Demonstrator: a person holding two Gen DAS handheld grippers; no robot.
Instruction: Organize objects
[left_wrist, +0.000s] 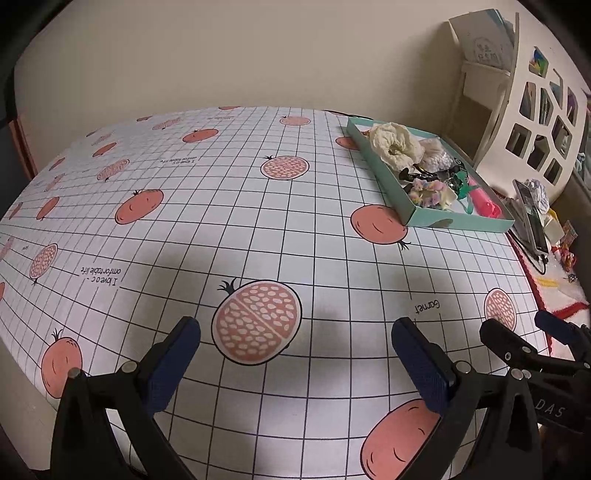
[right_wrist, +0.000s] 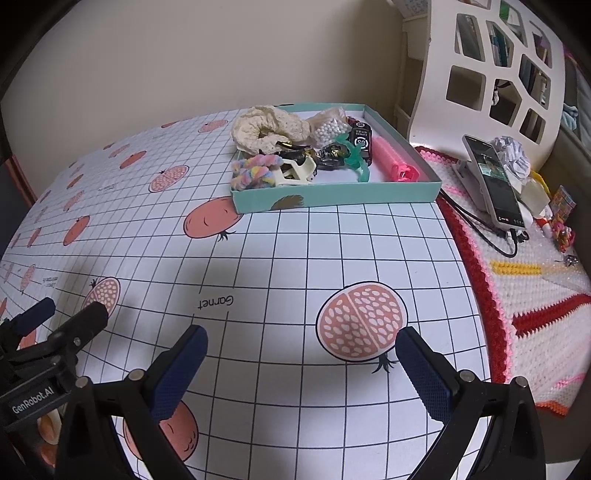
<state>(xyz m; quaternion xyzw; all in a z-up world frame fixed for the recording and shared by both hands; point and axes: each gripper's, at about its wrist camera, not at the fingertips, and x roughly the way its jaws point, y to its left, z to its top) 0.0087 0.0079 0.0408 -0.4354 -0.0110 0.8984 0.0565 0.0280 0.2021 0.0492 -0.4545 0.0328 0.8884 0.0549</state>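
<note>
- Both grippers are held low over the bench, side by side; the left gripper and the right gripper are seen with jaws spread wide and nothing between them.
- The task's things are piled in the tray at the bench's far right corner, well apart from both grippers: a cream scrunchie, a bead bag, a pastel scrunchie, a watch, a pink tube.
- A tangle is likely: the small things lie overlapped, so two could be lifted together if one is gripped carelessly.
- The tray sits near the bench edge; it could be nudged towards the phone by a push from the left.
- The phone stands propped with a cable trailing; it could be toppled by a wide sweep of the right gripper.
- The soft scrunchies may be pinched too shallowly and slip out.
- The right view shows the tray contents plainly, and the crocheted mat; in the left view the watch cannot be made out.
- The left view shows the long bare stretch of bench to the left, which the right view shows only partly.
</note>
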